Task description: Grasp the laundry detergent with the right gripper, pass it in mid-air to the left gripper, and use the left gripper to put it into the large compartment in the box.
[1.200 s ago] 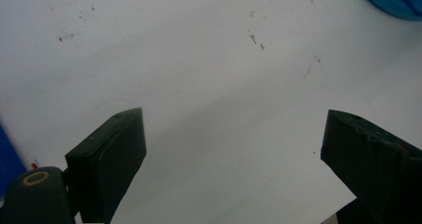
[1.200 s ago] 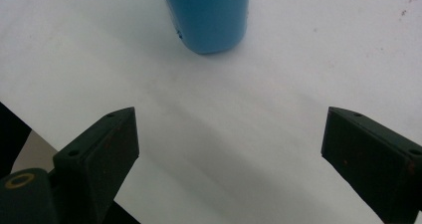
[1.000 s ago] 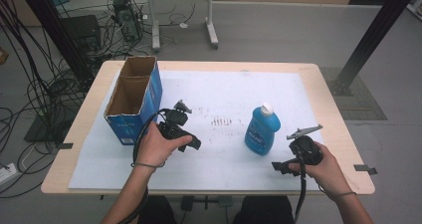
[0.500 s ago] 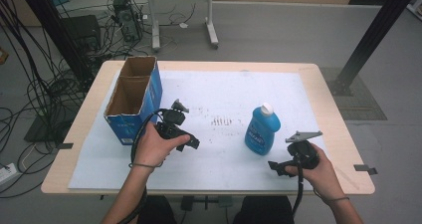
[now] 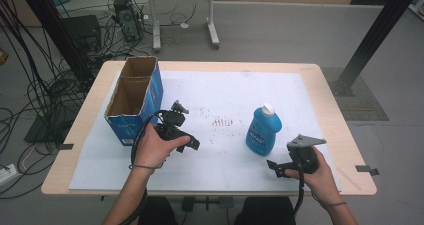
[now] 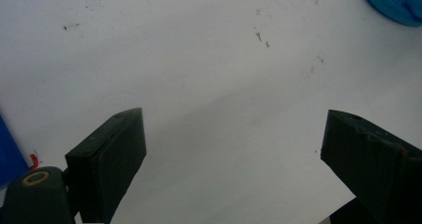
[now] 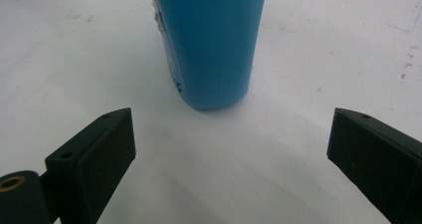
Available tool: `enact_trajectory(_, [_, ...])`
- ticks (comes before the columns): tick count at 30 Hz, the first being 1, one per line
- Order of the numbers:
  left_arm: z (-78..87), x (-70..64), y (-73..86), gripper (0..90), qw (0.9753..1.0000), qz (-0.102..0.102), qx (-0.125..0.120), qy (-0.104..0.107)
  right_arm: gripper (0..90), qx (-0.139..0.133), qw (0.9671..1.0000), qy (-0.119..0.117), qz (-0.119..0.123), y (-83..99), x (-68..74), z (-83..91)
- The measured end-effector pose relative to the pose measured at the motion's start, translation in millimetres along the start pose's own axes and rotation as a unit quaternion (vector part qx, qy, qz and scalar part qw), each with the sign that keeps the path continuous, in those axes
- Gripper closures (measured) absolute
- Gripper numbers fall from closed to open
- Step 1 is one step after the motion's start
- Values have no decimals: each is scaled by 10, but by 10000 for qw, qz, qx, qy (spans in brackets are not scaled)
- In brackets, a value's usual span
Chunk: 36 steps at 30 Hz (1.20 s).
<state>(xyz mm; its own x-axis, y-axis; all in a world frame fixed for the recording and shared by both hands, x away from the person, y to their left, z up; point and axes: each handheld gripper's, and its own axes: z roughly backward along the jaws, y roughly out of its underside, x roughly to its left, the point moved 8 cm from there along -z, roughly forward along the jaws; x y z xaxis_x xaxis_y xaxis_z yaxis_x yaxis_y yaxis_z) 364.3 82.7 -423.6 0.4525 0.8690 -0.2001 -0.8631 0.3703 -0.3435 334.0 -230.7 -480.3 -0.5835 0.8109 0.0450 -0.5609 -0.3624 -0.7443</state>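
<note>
Right now: blue bottle (image 7: 211, 40) upright, dead ahead of right gripper (image 7: 229, 149), jaws wide open, nothing held. Left gripper (image 6: 234, 159) also open, empty, farther from it, near the cardboard box (image 5: 134, 97).

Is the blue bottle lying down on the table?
No, the bottle stands upright on the white sheet, its white cap on top.

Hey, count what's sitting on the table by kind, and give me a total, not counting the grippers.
Blue plastic bottle with white cap: 1
Open blue cardboard box: 1
White paper sheet covering the tabletop: 1
Total: 3
</note>
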Motion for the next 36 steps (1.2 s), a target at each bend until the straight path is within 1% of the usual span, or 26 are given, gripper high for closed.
enact_trajectory(6, [-8,-3,8,110,10000,36,-9,22,41,-368,9992,-127,11,-26,18,-16])
enact_trajectory(7, [-5,-4,12,110,10000,24,-3,35,41,-355,9993,-135,26,-19,19,-21])
enact_trajectory(9, [-3,-10,16,110,10000,27,-9,52,39,-468,9988,-170,22,-22,23,-22])
enact_trajectory(11, [-6,-16,23,110,10000,37,-4,69,34,-523,9984,-200,26,-18,24,-26])
enact_trajectory(17, [-5,-22,29,110,10000,40,-6,58,30,-879,9956,-322,-19,-44,28,-22])
enact_trajectory(19, [2,-20,31,110,10000,34,-3,53,29,-921,9952,-335,-38,-49,28,-20])
enact_trajectory(20, [8,-19,31,110,10000,48,-6,51,29,-1012,9942,-370,-73,-61,29,-17])
enact_trajectory(21, [11,-19,32,110,10000,46,-8,64,29,-1028,9939,-399,-96,-66,33,-17])
enact_trajectory(23, [18,-22,33,110,10000,56,-18,78,28,-1111,9930,-386,-69,-85,36,-13])
enact_trajectory(30, [42,-8,36,110,9999,78,-40,64,28,-1399,9890,-478,-92,-151,55,-4])
enact_trajectory(32, [49,-5,35,110,9999,83,-38,62,28,-1445,9881,-512,-128,-161,61,-5])
enact_trajectory(36, [62,-5,31,110,9999,90,-52,55,28,-1520,9869,-531,-105,-185,66,-7])
